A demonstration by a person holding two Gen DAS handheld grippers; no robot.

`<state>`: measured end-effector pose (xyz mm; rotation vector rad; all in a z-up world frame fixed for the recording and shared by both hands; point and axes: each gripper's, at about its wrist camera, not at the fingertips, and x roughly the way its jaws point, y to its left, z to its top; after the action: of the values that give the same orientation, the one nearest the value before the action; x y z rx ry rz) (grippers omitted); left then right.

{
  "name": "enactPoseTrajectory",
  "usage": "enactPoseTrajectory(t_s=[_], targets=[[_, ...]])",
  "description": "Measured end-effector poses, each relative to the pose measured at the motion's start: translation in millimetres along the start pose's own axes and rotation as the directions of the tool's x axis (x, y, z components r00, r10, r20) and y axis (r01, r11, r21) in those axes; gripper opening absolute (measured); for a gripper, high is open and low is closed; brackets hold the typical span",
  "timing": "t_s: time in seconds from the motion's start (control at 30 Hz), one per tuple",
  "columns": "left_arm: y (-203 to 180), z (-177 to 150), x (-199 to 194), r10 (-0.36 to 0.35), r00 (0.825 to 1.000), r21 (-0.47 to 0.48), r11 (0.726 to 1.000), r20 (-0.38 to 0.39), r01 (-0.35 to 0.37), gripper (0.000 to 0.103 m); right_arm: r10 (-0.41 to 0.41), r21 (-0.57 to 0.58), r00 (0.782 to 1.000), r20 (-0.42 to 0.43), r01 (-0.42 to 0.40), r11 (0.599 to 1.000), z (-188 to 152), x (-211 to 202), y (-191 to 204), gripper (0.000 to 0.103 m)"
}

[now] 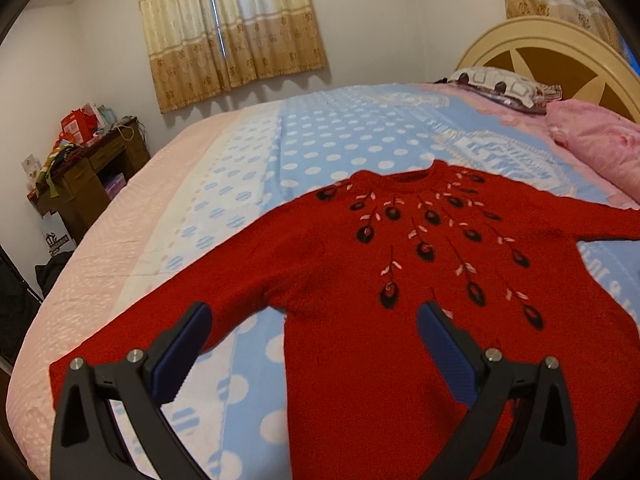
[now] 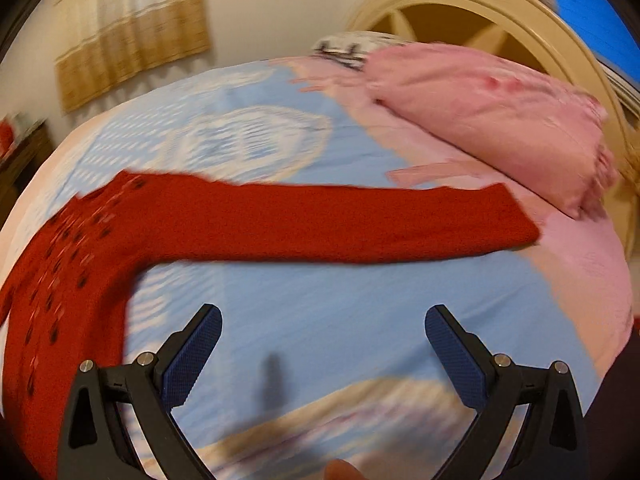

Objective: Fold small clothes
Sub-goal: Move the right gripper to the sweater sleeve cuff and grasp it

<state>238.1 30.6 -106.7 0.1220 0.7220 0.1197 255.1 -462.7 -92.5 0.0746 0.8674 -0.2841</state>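
Note:
A red knit sweater point(image 1: 360, 264) with dark and pink flower embroidery lies flat, front up, on the bed, both sleeves spread out sideways. My left gripper point(image 1: 314, 316) is open and empty, hovering above the sweater's lower body and left armpit. In the right wrist view the sweater's right sleeve point(image 2: 340, 220) stretches across the blue bedspread point(image 2: 320, 312) toward the pink pillow. My right gripper point(image 2: 323, 320) is open and empty, above bare bedspread below that sleeve. This view is motion-blurred.
A pink pillow point(image 2: 488, 120) and a patterned pillow point(image 1: 504, 84) lie by the cream headboard point(image 1: 560, 52). A cluttered wooden desk point(image 1: 88, 176) stands left of the bed. Curtains point(image 1: 232, 28) hang on the far wall.

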Motion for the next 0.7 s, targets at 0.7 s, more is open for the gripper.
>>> enactPoseTrajectory(t_s=[0.7], targets=[[5,22,87,0.028,0.995,0.015,1.0,-0.097,-0.027,0.103,-0.218,0.254,0.967,-0.133,0.246,0.935,54,67,-154,0.08]])
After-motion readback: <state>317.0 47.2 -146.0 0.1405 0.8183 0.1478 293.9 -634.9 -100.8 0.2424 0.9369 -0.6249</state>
